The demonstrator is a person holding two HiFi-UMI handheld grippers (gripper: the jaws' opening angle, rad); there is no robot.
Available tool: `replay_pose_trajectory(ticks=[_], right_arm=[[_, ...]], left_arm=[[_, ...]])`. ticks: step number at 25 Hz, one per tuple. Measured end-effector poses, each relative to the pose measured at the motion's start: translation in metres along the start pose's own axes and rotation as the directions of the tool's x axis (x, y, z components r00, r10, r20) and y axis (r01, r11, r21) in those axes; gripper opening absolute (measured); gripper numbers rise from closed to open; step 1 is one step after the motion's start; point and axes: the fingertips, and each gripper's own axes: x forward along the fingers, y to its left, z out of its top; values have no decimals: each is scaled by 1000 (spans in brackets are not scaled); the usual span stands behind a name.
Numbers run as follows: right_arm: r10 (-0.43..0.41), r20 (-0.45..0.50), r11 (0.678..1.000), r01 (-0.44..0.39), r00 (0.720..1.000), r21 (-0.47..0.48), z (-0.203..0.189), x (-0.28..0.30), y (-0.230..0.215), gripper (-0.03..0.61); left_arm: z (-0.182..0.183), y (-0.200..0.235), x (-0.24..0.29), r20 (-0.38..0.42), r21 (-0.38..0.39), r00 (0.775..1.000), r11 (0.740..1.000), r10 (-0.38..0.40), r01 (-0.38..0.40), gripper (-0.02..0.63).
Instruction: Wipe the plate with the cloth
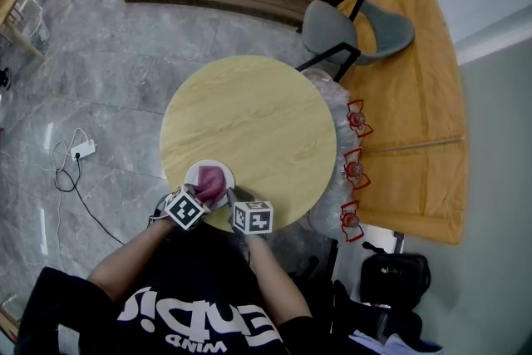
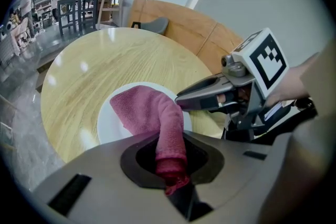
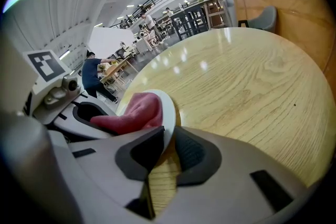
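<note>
At table (image 1: 266, 120) edge, cloth (image 1: 211, 179) on plate (image 1: 193, 172) (both gripped)

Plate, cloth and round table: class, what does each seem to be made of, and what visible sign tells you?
Plate: probably glazed ceramic or melamine; smooth, white, with a thin rigid rim.
Cloth: soft pink textile, perhaps microfibre; fuzzy woven texture, drapes and folds.
Table: pale wood or wood-look laminate; visible grain and a satin sheen with lamp reflections.

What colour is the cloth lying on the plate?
The cloth is dark pink, clearest in the left gripper view.
</note>
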Motion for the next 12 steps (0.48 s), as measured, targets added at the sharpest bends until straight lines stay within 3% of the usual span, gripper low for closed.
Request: replay_pose_trajectory(ticks=[6, 12], right_arm=[[-7, 2, 1000, 7, 1000, 4, 0, 0, 0, 81], [-8, 3, 1000, 8, 1000, 5, 1, 0, 1, 81]], left_arm=[[-9, 5, -7, 9, 3, 1000, 1000, 8, -8, 52], [-23, 23, -24, 14, -56, 998, 997, 53, -53, 52]])
